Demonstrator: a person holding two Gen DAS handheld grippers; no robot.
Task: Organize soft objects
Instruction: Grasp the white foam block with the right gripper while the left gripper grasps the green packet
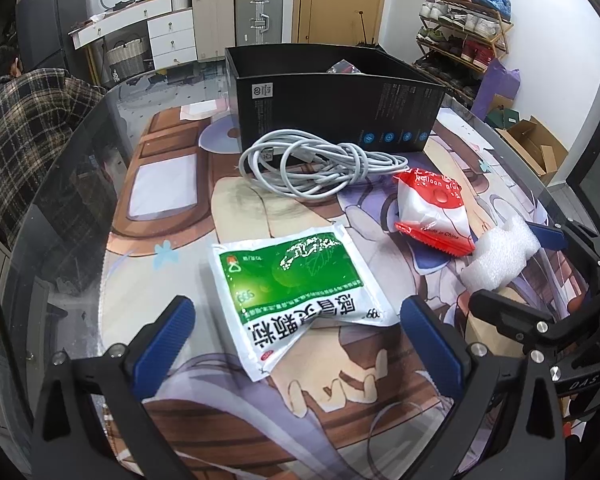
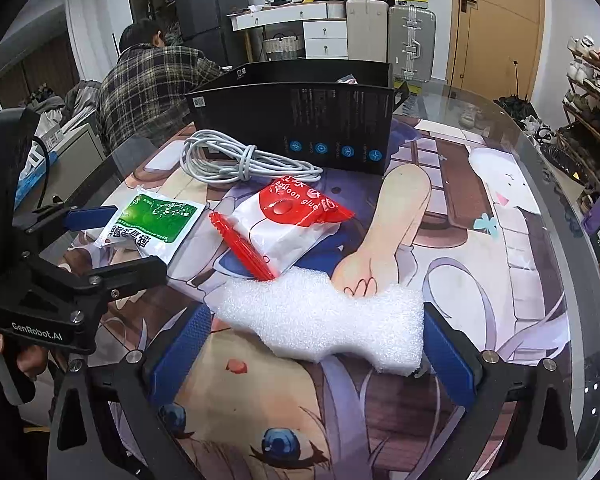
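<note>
Low in the right wrist frame, right gripper spread wide around white foam piece, right pad touching. Low in the left wrist frame, left gripper likewise spread, straddling green sachet. Mid-frame, red-and-white packet. Beyond, coiled white cable against black box, upper centre.

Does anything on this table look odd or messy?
Mildly: the white cable lies in a loose tangle against the black box, and the green sachet is crumpled. Nothing looks spilled or broken.
</note>
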